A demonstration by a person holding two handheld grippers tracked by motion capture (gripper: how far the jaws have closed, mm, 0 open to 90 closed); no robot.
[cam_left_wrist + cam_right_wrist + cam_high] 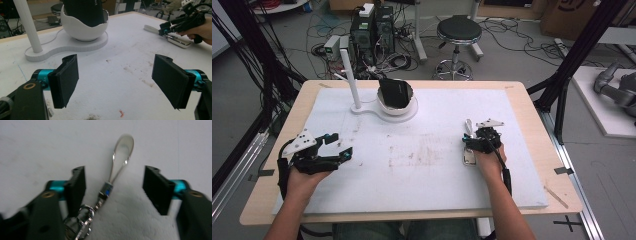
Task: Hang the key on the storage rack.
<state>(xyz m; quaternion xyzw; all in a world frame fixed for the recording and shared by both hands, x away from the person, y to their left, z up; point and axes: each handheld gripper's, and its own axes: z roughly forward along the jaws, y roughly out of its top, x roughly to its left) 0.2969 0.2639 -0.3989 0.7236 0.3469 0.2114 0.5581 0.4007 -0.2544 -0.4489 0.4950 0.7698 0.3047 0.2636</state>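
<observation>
Jaws of right gripper (115, 187) standing spread, straddling shiny metal spoon-shaped tool (121, 157); long axis pointing away between jaws, rounded bowl leading, ringed end nearest.

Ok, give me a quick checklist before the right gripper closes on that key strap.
1. Strap between the right gripper's jaws: ok, it lies in the gap.
2. Pads touching the strap: not ok, both stand apart from it.
3. Strap centred in the gap: not ok, its clasp lies nearer the jaw at the left of the right gripper view.
4. Strap flat on the mat: ok.
5. Left gripper out of the way: ok, open, nothing between its jaws.
6. What the metal ring is hooked to: cannot tell, blurred.
</observation>
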